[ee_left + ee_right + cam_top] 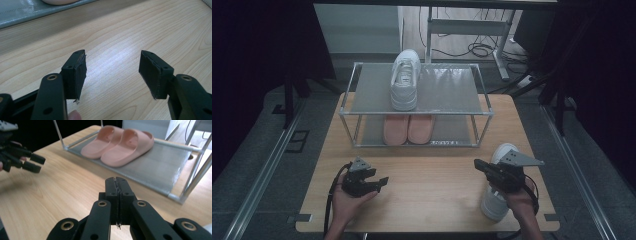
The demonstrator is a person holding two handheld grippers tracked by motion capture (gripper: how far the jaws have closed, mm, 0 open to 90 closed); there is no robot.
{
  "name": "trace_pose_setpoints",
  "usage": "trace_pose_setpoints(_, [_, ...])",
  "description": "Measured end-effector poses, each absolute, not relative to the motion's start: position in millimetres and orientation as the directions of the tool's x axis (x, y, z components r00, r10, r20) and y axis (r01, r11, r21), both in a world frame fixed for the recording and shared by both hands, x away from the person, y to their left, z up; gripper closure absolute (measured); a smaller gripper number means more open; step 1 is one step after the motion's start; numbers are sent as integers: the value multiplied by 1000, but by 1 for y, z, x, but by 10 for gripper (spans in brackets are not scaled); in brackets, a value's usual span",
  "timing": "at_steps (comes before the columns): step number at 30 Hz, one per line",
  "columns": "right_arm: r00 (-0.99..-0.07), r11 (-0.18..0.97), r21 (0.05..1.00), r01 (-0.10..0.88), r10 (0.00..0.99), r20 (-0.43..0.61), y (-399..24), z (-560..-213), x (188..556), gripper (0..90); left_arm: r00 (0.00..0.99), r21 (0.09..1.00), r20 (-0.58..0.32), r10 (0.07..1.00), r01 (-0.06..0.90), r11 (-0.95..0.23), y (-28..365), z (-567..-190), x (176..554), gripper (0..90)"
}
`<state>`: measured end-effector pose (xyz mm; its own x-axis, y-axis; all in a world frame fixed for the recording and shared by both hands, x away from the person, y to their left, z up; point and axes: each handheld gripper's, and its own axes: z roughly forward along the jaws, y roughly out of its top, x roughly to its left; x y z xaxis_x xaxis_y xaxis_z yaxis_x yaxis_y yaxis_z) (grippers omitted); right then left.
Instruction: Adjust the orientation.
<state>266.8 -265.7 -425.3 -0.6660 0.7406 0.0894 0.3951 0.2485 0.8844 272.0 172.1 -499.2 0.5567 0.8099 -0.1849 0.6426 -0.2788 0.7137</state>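
While apart over bare table: left tongs empty; right tongs pressed together.

Light wooden table carries a two-tier metal mesh shoe rack at far centre, white sneaker near right.

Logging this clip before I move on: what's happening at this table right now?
A person at a wooden table holds a hand-held gripper in each hand, facing a two-tier shoe rack. One white sneaker sits on the top shelf, pink slippers on the lower one. A second white sneaker lies on the table under the right hand-held gripper, whose jaws are shut on nothing. The left hand-held gripper is open and empty over bare wood.
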Motion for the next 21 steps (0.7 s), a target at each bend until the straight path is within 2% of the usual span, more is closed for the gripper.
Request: trace_pose_setpoints(21, [-648,321,840,437,761,46,-261,-449,224,877,566,706,-187,803,646,-291,170,-502,275,393])
